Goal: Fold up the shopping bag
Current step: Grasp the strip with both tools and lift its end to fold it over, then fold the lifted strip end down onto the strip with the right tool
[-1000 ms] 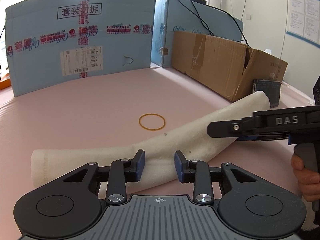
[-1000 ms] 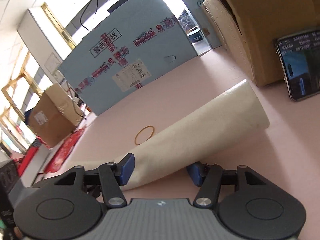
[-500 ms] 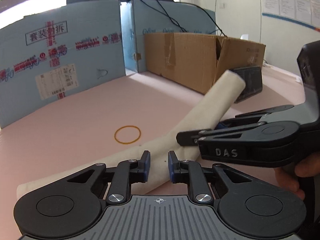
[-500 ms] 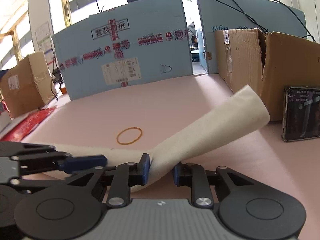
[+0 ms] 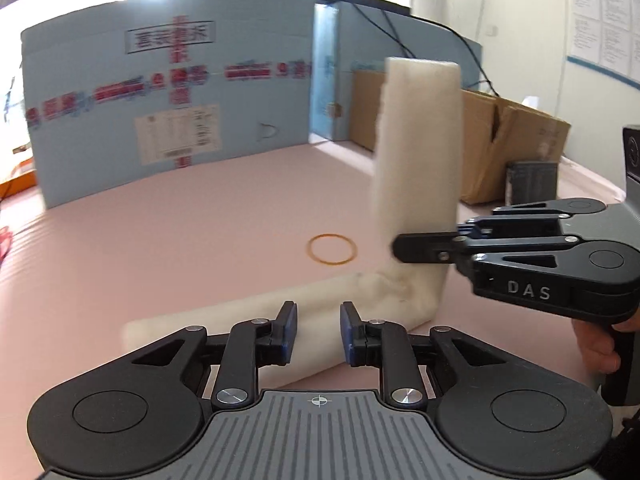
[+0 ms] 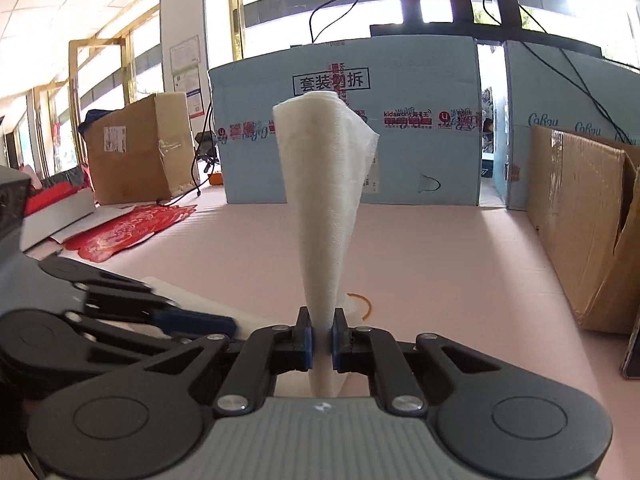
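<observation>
The left gripper (image 5: 318, 334) has fingers spreading slightly, straddling the rolled shopping bag (image 5: 416, 168) lying on the pink counter (image 5: 180, 240); contact is unclear. The right gripper (image 6: 321, 336) has fingers tightening, pinching the bag's upright half. A rubber band (image 5: 331, 249) lies beyond.

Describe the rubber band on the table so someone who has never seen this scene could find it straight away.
Start at the pink table, in front of the big light-blue printed board. Near the table's middle, just left of the upright half of the rolled white fabric shopping bag, lies a thin orange rubber band. It is the only flat open ring there, apart from everything else.
</observation>
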